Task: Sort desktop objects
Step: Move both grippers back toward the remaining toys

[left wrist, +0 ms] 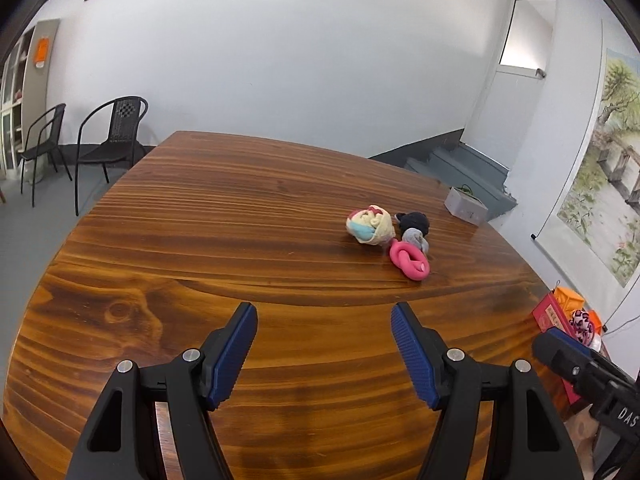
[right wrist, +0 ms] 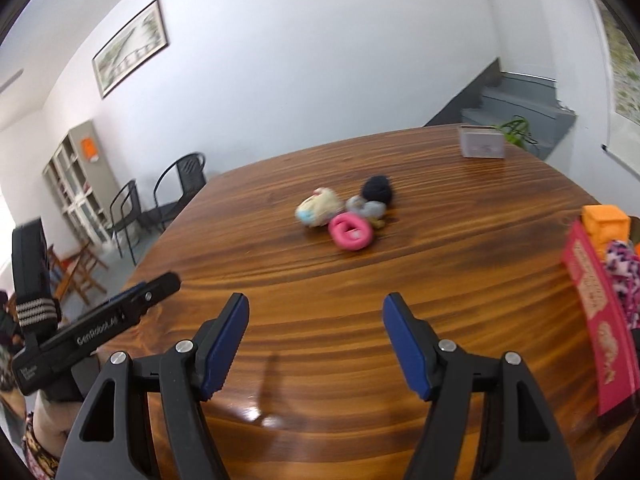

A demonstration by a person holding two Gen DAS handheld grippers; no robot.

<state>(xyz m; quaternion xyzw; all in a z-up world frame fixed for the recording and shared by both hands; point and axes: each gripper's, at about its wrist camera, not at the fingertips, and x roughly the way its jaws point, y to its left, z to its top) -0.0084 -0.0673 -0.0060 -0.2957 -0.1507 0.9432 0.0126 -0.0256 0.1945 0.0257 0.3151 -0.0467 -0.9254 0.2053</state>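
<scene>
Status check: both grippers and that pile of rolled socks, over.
Left gripper open, empty. Right gripper open, empty. Rolled socks with pink ring clustered mid-table, untouched. Bare wooden table between grippers and pile, nothing in the way.

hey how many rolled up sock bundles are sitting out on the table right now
4, clustered mid-table: a cream multicoloured bundle on the left, a dark navy bundle behind, a grey bundle in the middle, and a pink bundle nearest the grippers. Smaller ones may hide behind them.
</scene>
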